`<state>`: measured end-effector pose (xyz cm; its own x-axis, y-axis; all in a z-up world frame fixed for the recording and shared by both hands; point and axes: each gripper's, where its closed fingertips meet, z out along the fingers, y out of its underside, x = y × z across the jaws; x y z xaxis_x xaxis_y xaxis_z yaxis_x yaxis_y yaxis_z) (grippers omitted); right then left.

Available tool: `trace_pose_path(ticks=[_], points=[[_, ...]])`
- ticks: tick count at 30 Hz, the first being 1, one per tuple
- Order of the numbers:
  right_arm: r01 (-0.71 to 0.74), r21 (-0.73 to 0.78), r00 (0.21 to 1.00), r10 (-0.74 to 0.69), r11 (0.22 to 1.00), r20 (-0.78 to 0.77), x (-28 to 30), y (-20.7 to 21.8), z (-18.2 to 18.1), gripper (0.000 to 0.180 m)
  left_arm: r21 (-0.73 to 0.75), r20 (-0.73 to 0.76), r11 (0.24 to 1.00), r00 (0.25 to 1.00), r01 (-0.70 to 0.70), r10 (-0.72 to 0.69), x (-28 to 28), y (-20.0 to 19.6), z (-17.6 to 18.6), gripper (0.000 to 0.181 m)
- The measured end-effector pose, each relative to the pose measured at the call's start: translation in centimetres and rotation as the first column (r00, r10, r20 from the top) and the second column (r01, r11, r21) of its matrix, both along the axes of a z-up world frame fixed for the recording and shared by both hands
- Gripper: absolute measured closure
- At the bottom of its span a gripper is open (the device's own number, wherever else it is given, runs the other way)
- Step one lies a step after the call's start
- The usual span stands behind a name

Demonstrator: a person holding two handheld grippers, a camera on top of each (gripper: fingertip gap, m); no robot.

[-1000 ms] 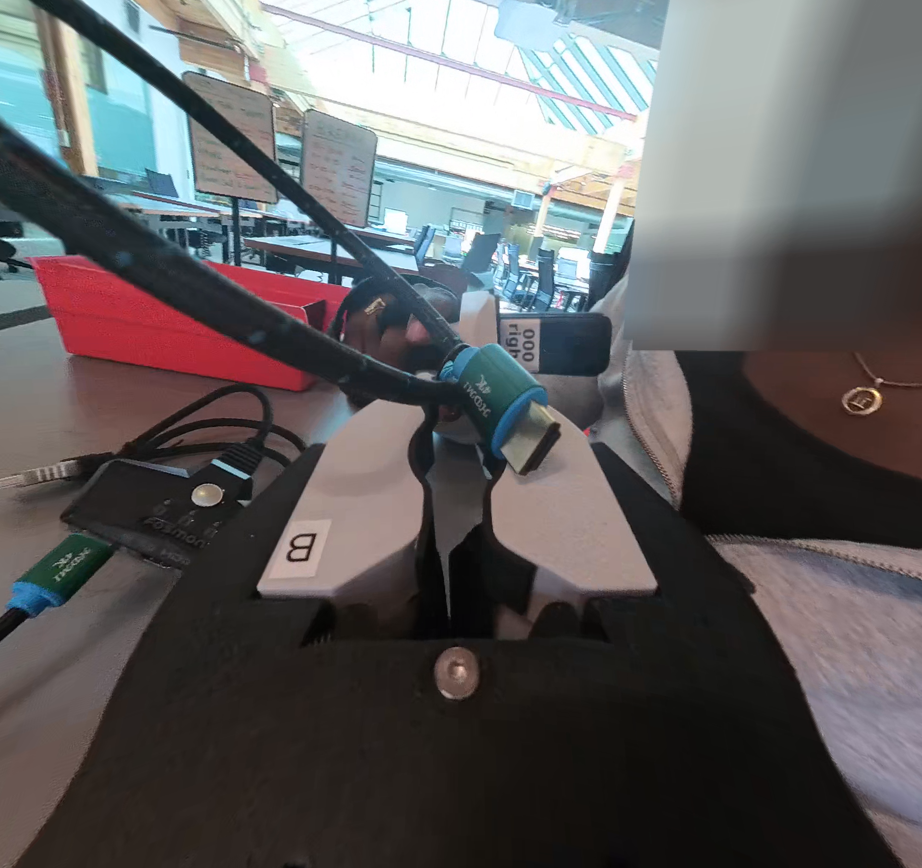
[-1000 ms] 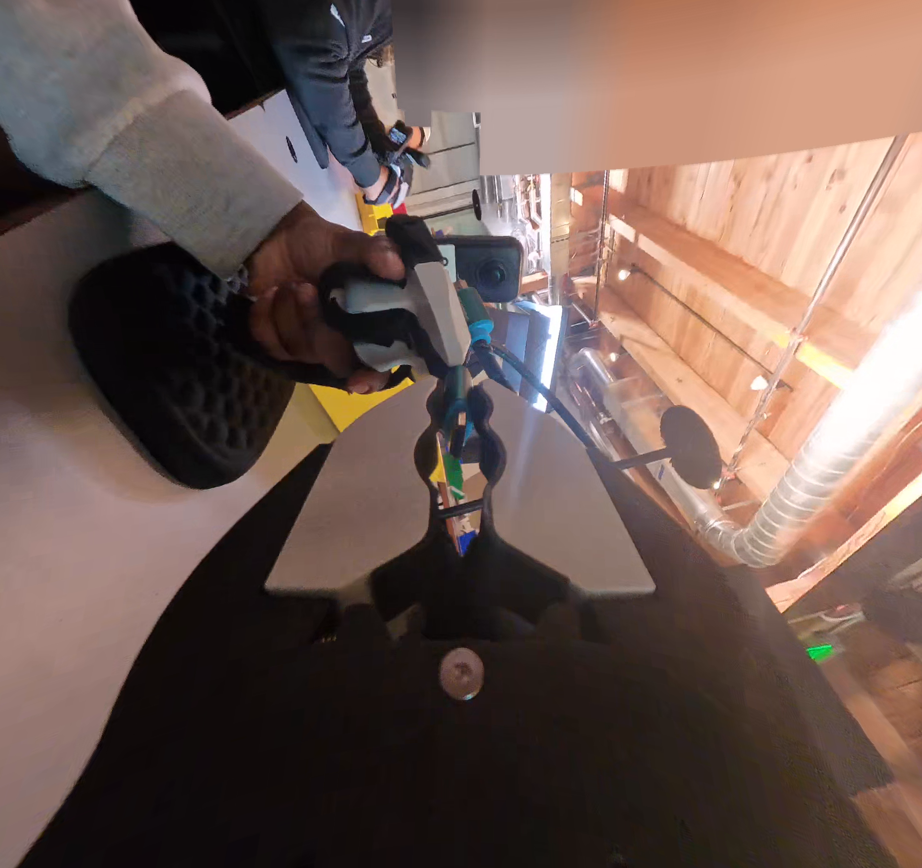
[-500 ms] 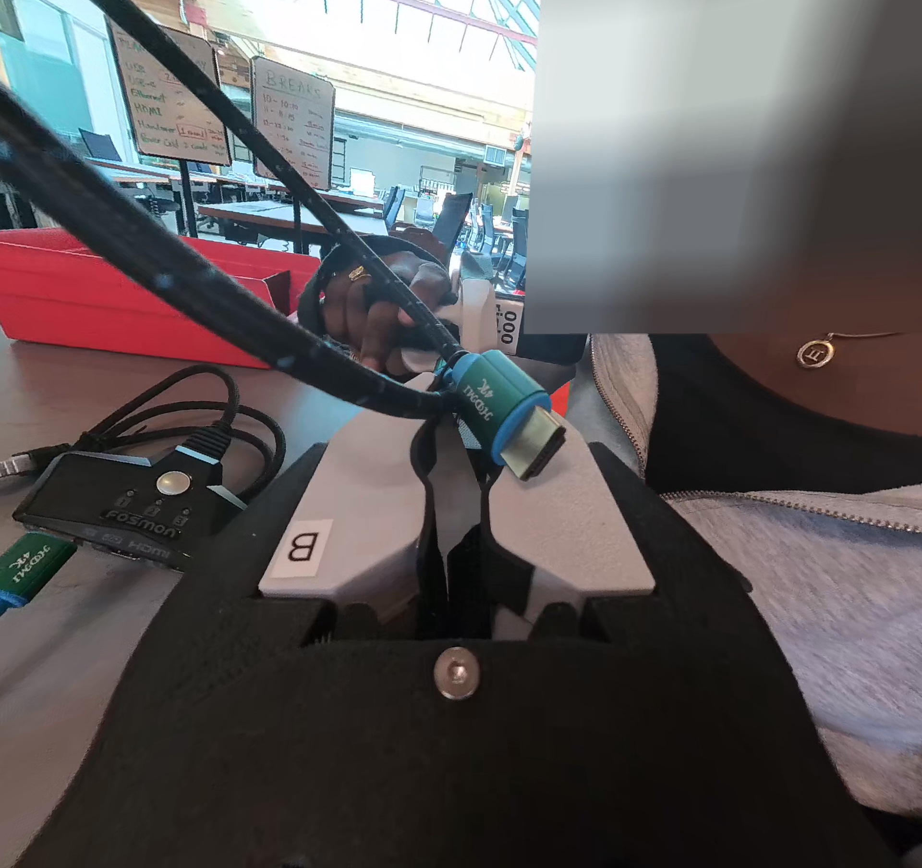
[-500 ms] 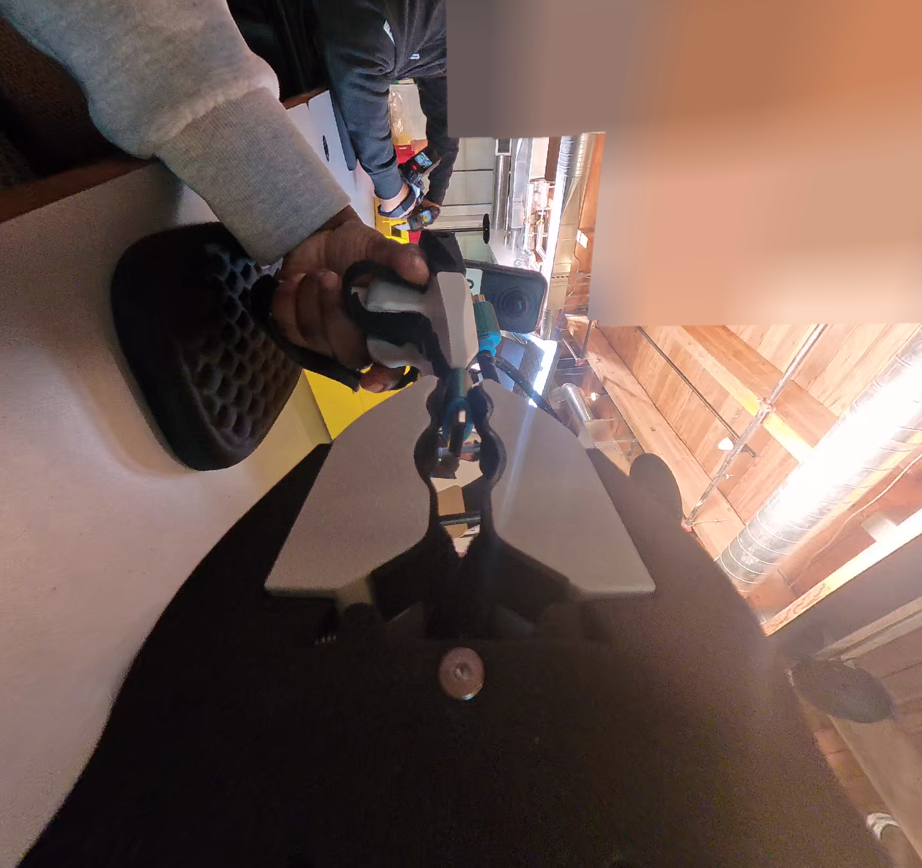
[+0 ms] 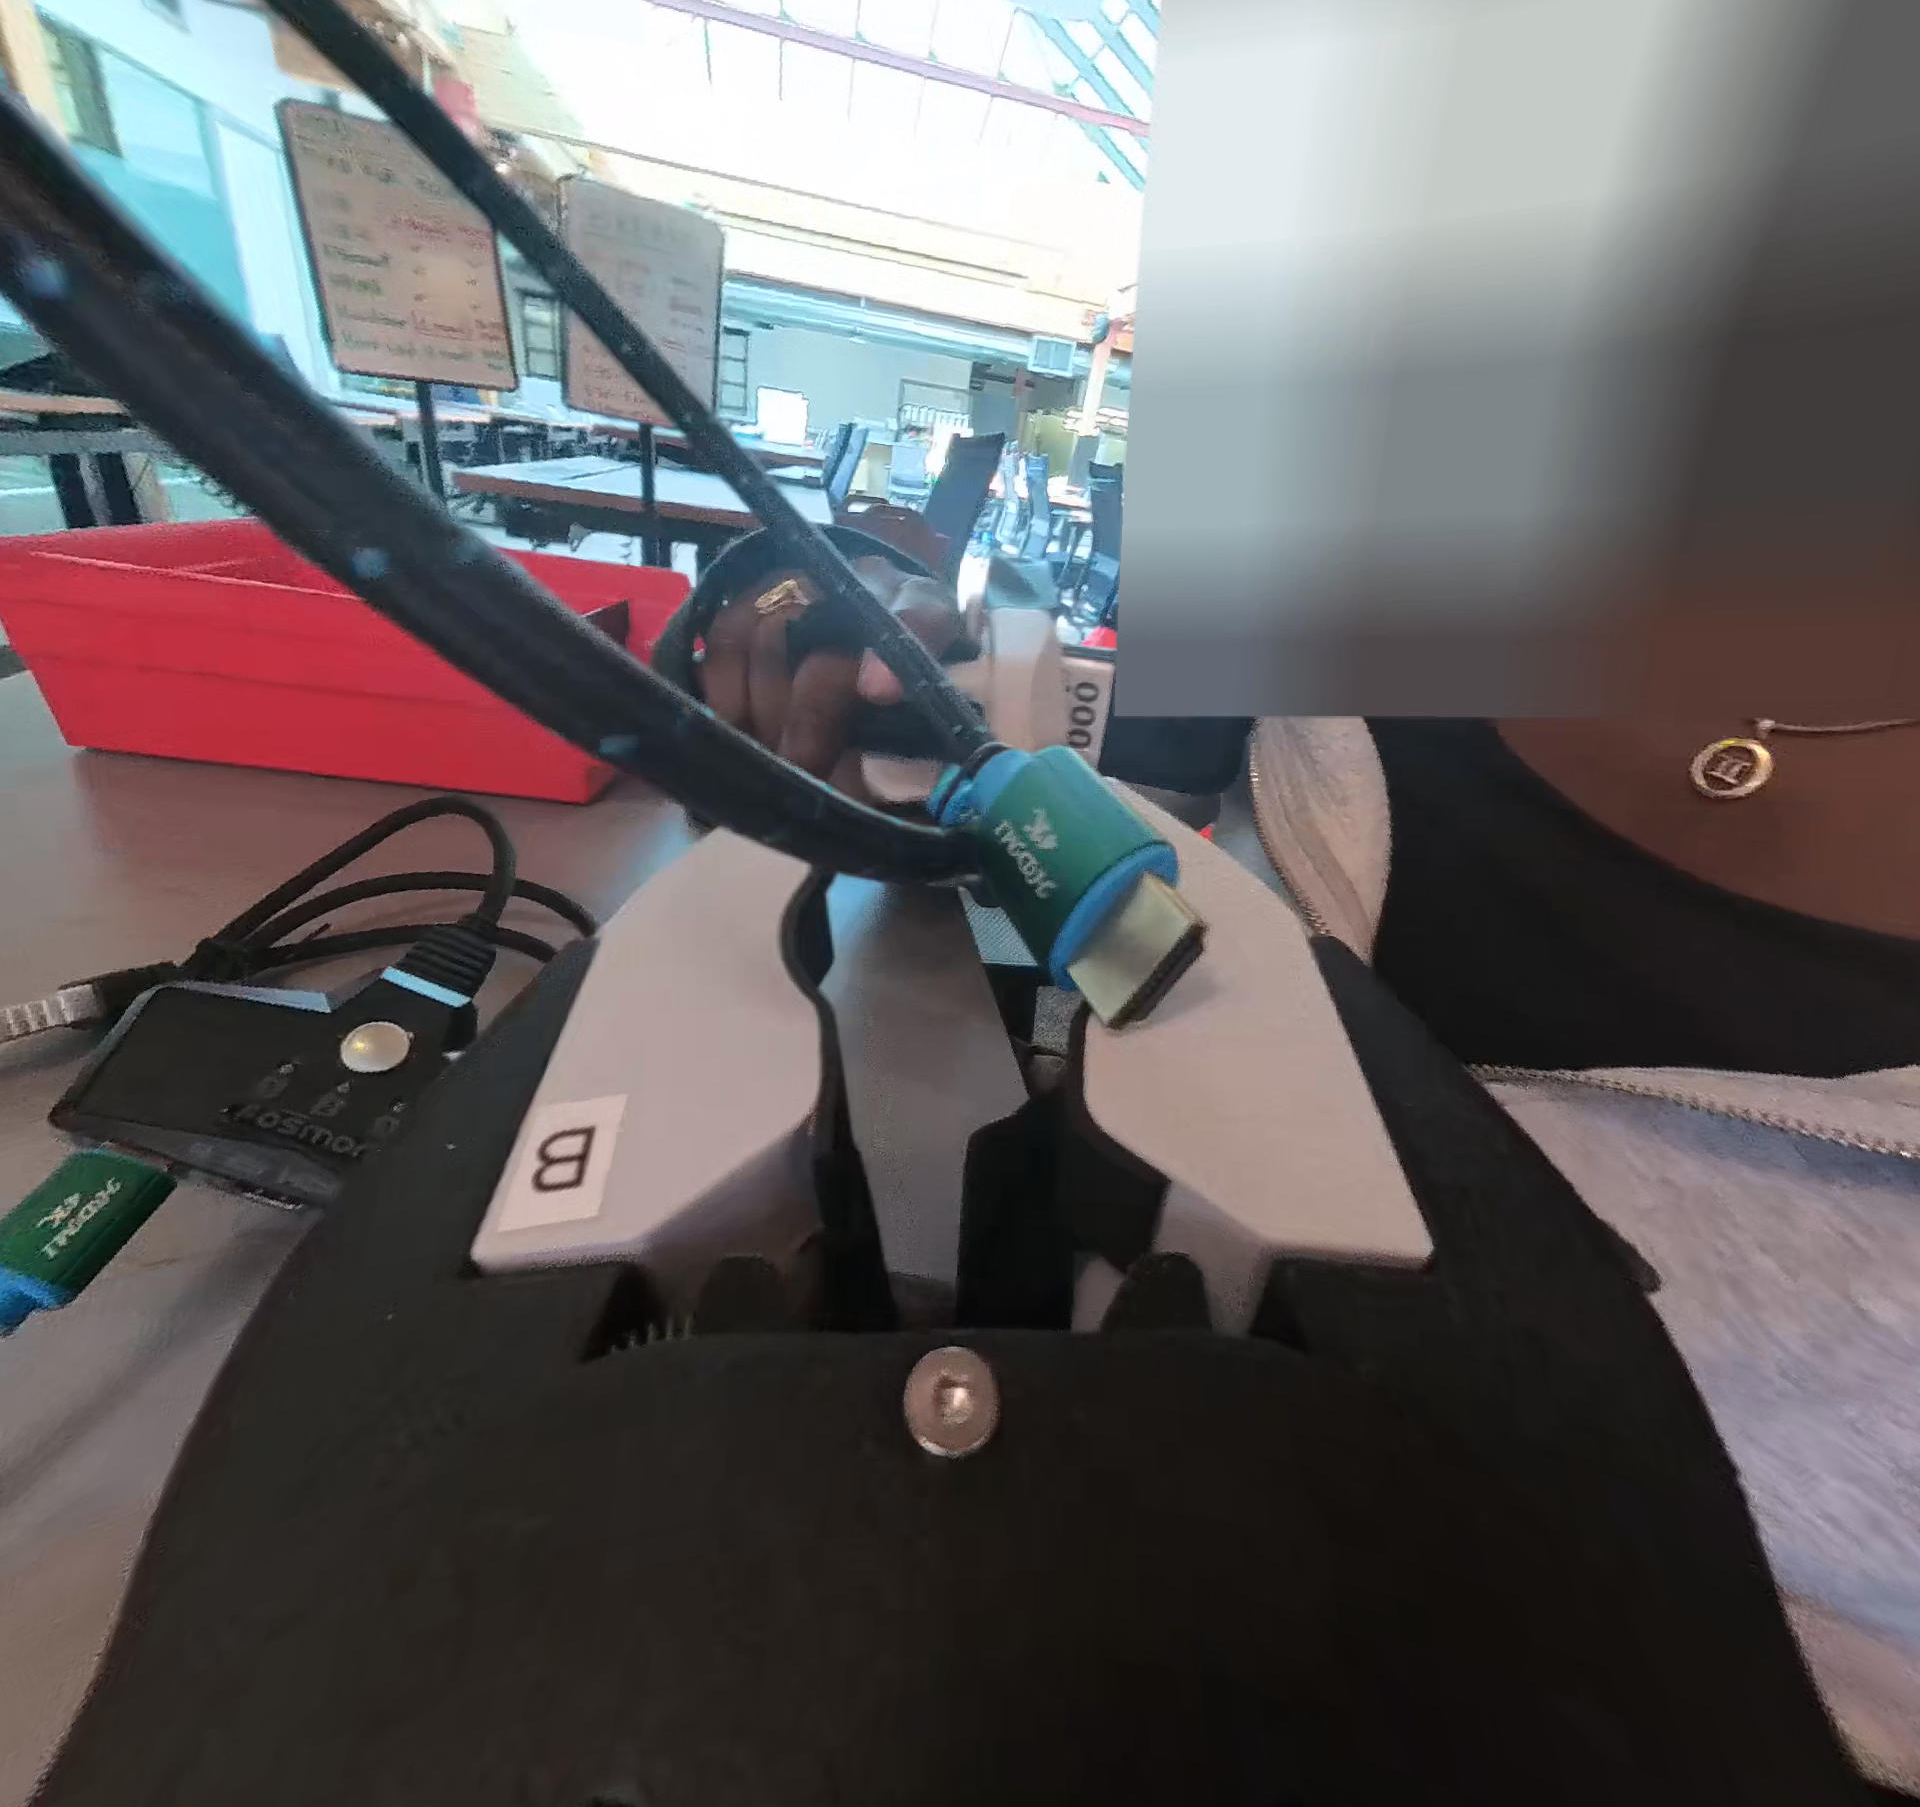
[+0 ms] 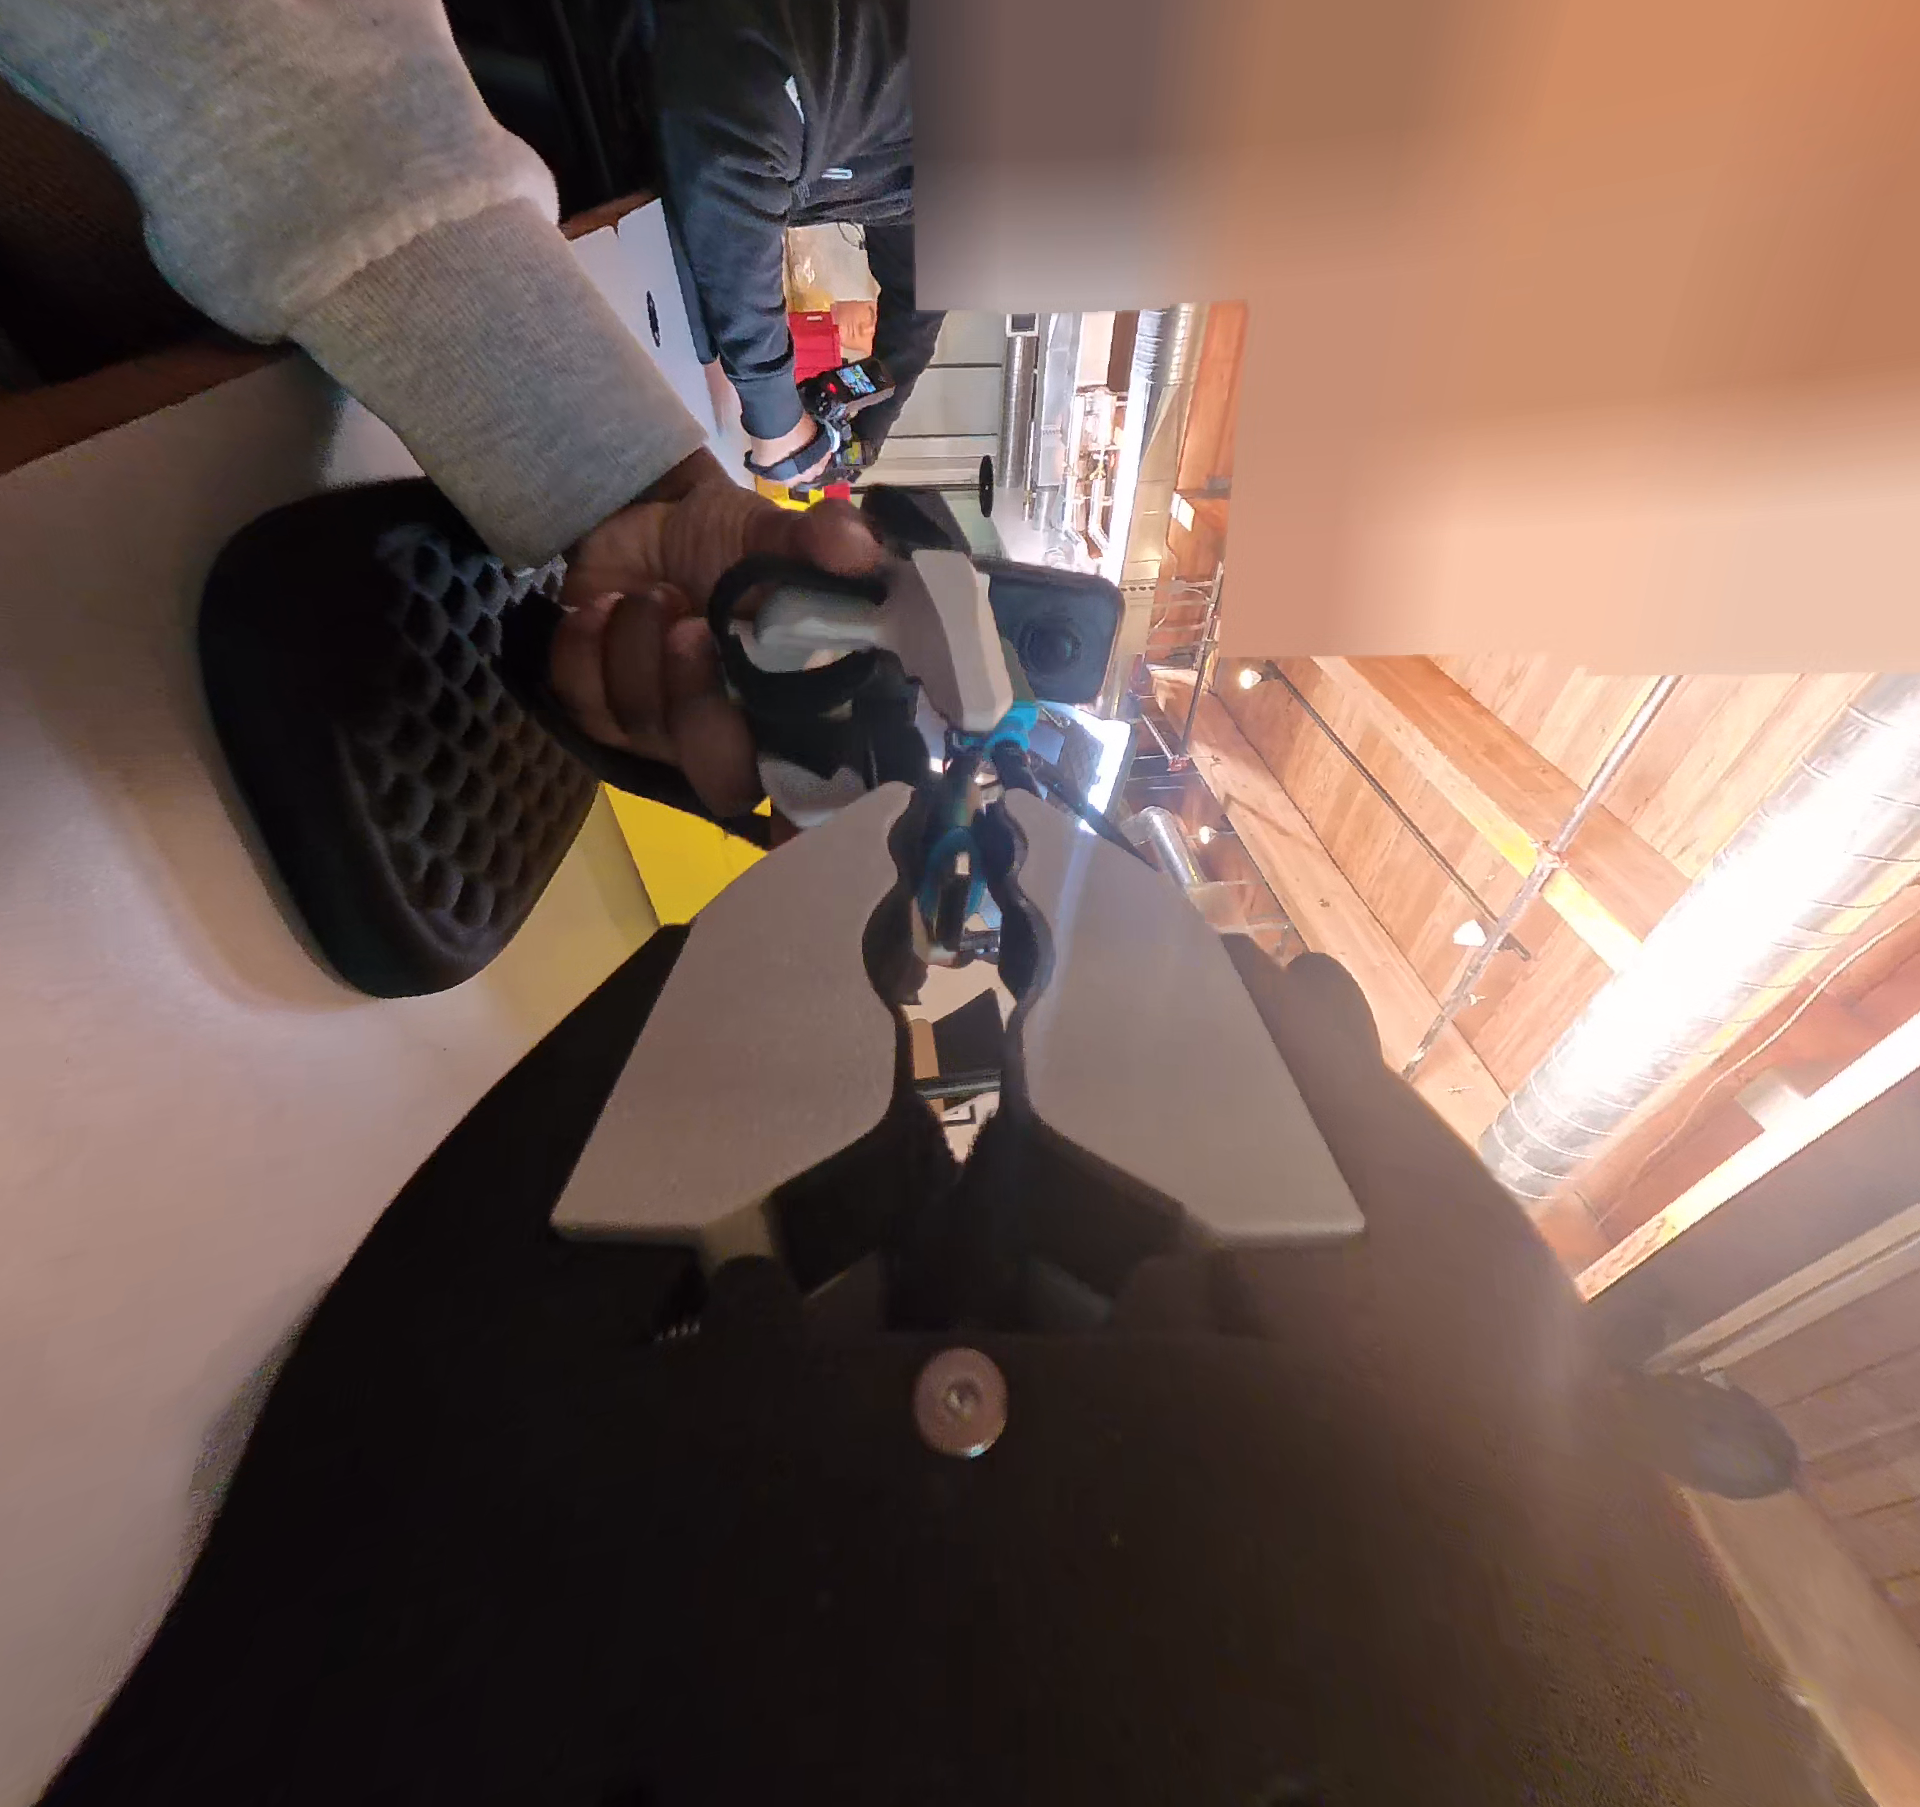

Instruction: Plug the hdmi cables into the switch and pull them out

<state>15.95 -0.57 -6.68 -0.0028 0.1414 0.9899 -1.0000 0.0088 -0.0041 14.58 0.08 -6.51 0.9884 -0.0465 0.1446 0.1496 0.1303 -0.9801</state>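
A green HDMI plug [image 5: 1060, 869] with blue ends and a gold tip hangs in the air on its black braided cable [image 5: 416, 552], which loops up to the left. My left gripper [image 5: 883, 890] has its jaws a little apart; the cable crosses the gap at the tips and the plug lies over the right finger. My right gripper [image 6: 951, 812] faces the left one [image 6: 935, 635], rolled sideways, and is nearly shut around the plug [image 6: 951, 874]. The black switch [image 5: 260, 1082] lies on the table at the left, and a second green plug [image 5: 73, 1227] lies by its front edge.
A red bin [image 5: 260, 656] stands behind the switch, with thin black cables [image 5: 447, 884] coiled between them. The person in a grey hoodie [image 5: 1714, 1238] is close on the right. A black honeycomb cushion [image 6: 395, 749] and another person [image 6: 790, 147] show in the right wrist view.
My left gripper's jaws have parted from the cable they pinched. My right gripper's fingers have come in closer around the plug. The two grippers have moved closer together.
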Motion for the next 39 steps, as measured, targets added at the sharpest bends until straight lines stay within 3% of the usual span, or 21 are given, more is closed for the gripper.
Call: trace_pose_path(ticks=[7, 19, 22, 25, 28, 32, 35, 39], points=[[0.016, 0.031, 1.000, -0.016, 0.999, 0.007, -0.5, -0.3, -0.7, 0.169, -0.052, -0.006, 0.998, 0.999, 0.036, -0.036, 0.5, 1.0, -1.0, 0.150], [0.022, 0.012, 0.999, -0.023, 1.000, 0.036, -1.0, -0.3, -0.4, 0.169, -0.034, -0.009, 0.999, 1.000, -0.018, 0.018, -0.4, 1.1, -0.6, 0.160], [0.014, -0.004, 0.994, -0.013, 1.000, 0.108, -1.4, -0.3, -0.1, 0.168, -0.026, -0.043, 0.998, 0.997, -0.060, 0.058, -0.8, 1.2, -0.4, 0.160], [-0.009, -0.007, 0.947, 0.011, 1.000, 0.321, -2.4, -0.3, 0.2, 0.166, -0.007, -0.080, 0.991, 0.988, -0.134, 0.133, -1.6, 1.0, -0.1, 0.160], [-0.092, -0.033, 0.793, 0.093, 0.995, 0.602, -3.3, -0.2, 0.9, 0.158, 0.045, -0.122, 0.968, 0.960, -0.249, 0.252, -3.0, -0.1, 0.7, 0.160], [-0.197, -0.078, 0.416, 0.156, 0.977, 0.896, -5.2, -0.2, 1.2, 0.147, 0.121, -0.149, 0.915, 0.904, -0.384, 0.400, -4.5, -2.2, 1.8, 0.160], [-0.225, -0.027, 0.177, 0.068, 0.974, 0.982, -6.7, -0.8, -0.4, 0.133, 0.138, -0.147, 0.895, 0.885, -0.424, 0.442, -5.0, -3.5, 2.0, 0.160], [-0.265, 0.094, -0.006, -0.099, 0.960, 0.995, -7.5, -1.6, -3.2, 0.115, 0.170, -0.147, 0.866, 0.857, -0.471, 0.494, -5.5, -4.8, 2.3, 0.160]])
